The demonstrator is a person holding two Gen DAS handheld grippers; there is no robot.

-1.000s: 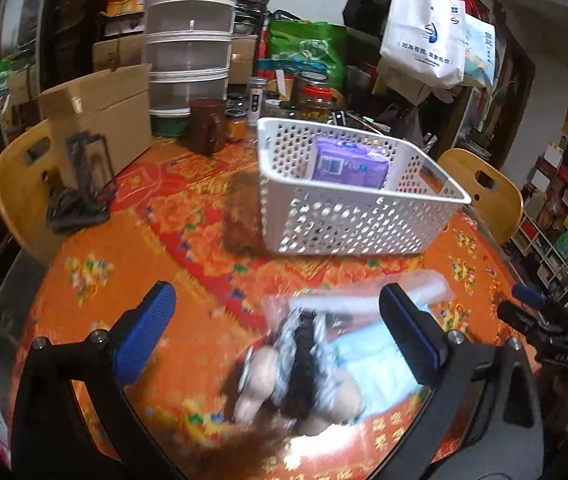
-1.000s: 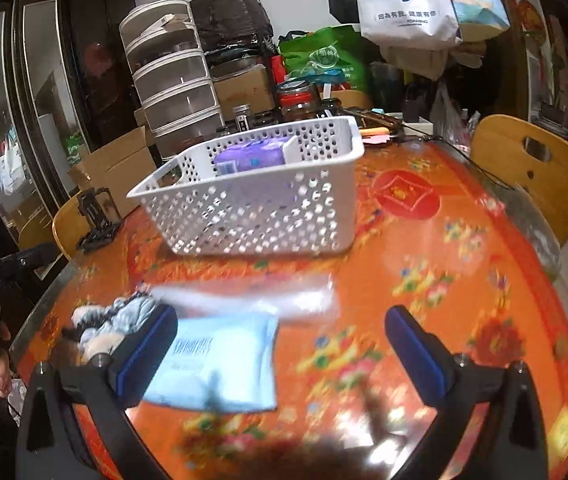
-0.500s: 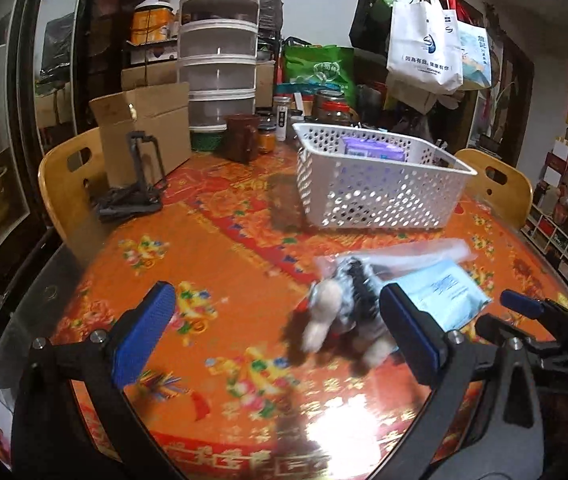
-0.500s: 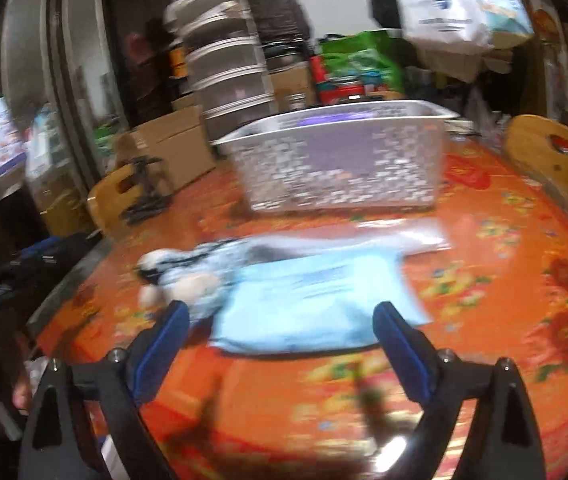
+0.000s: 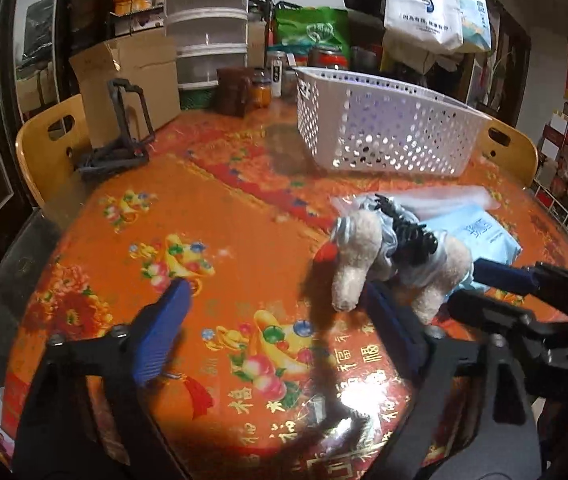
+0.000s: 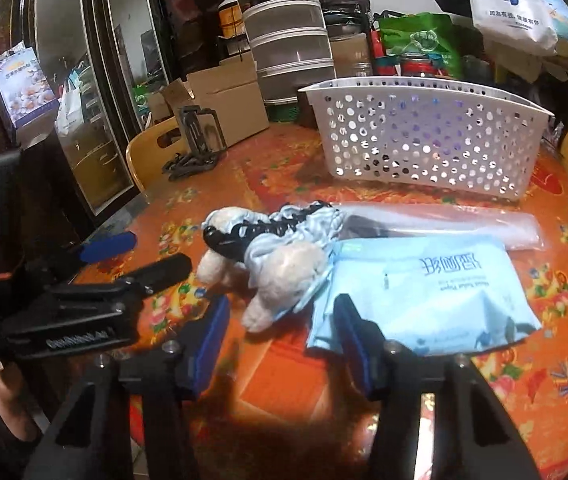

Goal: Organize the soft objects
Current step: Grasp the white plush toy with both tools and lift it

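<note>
On orange floral table (image 5: 132,248), white basket (image 5: 383,136), cluttered shelves behind

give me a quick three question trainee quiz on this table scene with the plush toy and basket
1. True or false: the plush toy already lies inside the white basket.
2. Which item touches the plush toy's side: A) light blue tissue pack B) cardboard box C) brown jar?
3. Fill in: the clear plastic bag lies between the tissue pack and the ____.

Key: 1 false, it lies on the table; 2 A; 3 basket.
</note>
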